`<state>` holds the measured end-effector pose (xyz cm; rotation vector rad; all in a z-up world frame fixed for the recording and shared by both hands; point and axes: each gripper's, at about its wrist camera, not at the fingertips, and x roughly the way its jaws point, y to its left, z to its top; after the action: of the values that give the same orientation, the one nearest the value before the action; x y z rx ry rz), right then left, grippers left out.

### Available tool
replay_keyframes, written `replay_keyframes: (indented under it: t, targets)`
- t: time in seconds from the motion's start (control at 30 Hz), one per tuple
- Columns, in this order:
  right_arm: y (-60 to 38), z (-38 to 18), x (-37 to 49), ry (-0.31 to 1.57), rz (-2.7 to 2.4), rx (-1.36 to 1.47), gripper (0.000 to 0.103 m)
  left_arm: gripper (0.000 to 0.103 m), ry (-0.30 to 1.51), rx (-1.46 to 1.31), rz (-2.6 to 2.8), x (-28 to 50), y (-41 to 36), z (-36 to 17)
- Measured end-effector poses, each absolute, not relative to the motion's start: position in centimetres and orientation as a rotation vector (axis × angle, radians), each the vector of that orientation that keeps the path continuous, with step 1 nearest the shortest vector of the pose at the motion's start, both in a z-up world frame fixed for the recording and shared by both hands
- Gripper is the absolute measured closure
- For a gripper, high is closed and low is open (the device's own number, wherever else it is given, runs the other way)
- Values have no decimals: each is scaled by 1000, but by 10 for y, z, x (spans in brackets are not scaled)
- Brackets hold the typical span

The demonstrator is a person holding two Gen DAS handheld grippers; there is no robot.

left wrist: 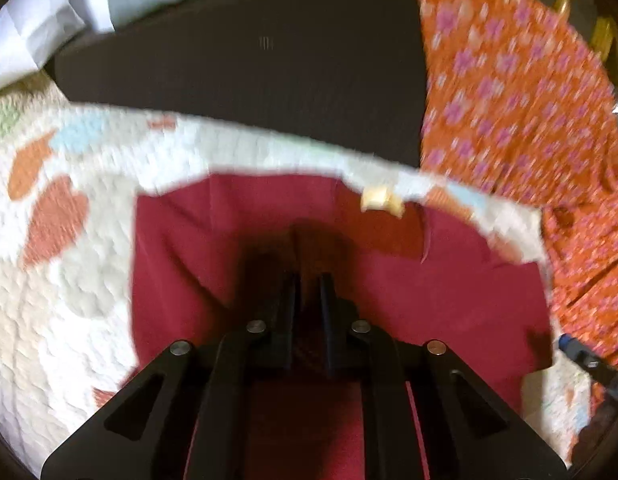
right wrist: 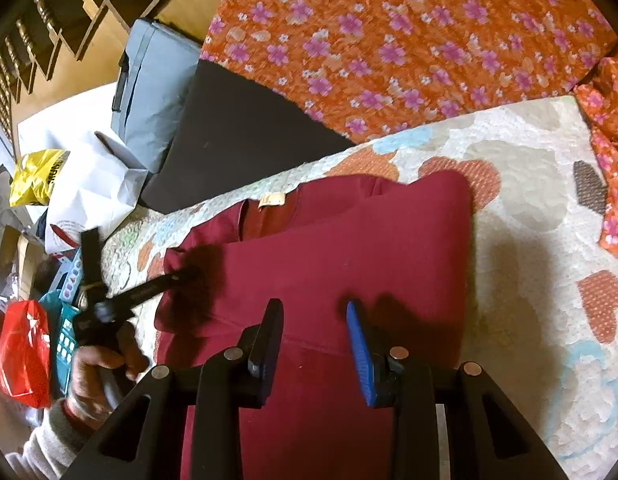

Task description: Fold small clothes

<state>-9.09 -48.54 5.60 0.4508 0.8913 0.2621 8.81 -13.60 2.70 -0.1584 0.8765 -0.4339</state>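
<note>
The dark red cotton garment (right wrist: 341, 248) lies flat on the white quilted bedspread with heart patches (right wrist: 529, 208), partly folded, so its edges can be matched. The left gripper (left wrist: 307, 280), fingers nearly together, seems to pinch the garment's left edge to carry it over. The right gripper (right wrist: 315, 316) hovers spread above the middle, holding nothing.

orange floral cloth (right wrist: 409, 40), black mat (right wrist: 229, 132), yellow bag (right wrist: 35, 176), red bag (right wrist: 23, 352).
</note>
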Motion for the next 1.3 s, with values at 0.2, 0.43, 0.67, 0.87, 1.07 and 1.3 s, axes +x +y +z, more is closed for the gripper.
replay_keyframes:
  t: [0.2, 0.43, 0.67, 0.87, 1.07, 1.3]
  targets:
    - [-494, 66, -91, 850, 230, 450, 72, 93, 790, -184, -338, 78, -78, 55]
    - [-461, 45, -61, 916, 189, 280, 72, 93, 918, -203, -279, 76, -58, -6]
    - [-454, 3, -9, 994, 55, 143, 72, 93, 917, -195, -268, 77, -59, -18]
    - [-473, 28, -34, 990, 78, 188, 72, 93, 909, -175, -265, 77, -60, -19]
    - [-487, -10, -65, 1098, 36, 172, 71, 91, 892, -128, -242, 69, -65, -22]
    - [-487, 32, -85, 1027, 5, 189, 71, 90, 900, -92, -253, 47, -54, -8]
